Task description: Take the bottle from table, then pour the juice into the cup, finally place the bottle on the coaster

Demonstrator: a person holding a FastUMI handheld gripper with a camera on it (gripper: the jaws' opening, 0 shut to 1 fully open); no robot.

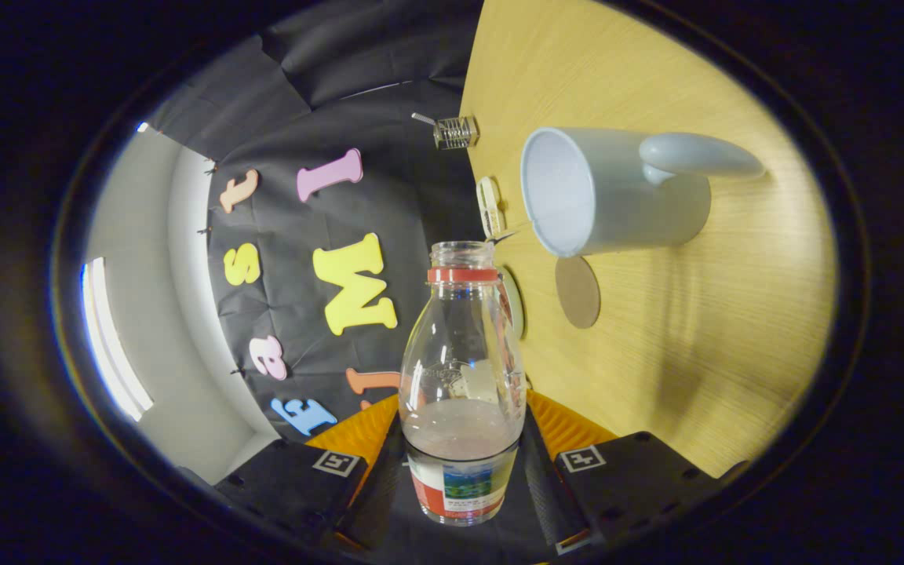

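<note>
My gripper [461,439] is shut on a clear glass bottle [461,369] with a red neck ring, no cap and a coloured label. Both fingers press its lower body from either side. The whole view is rolled about a quarter turn, so the wooden table [695,353] stands like a wall beside the bottle. A little pale pinkish juice [460,428] lies in the bottle's lower part. The bottle's open mouth points near the rim of a pale blue mug [617,196] with a handle. A round brown coaster [577,292] lies on the table just beside the mug.
A small clear container with a metal part [456,132] sits at the table's far edge. Two small round flat objects [490,205] lie near the table edge, close to the bottle's neck. Black cloth and a white wall stand beyond the table.
</note>
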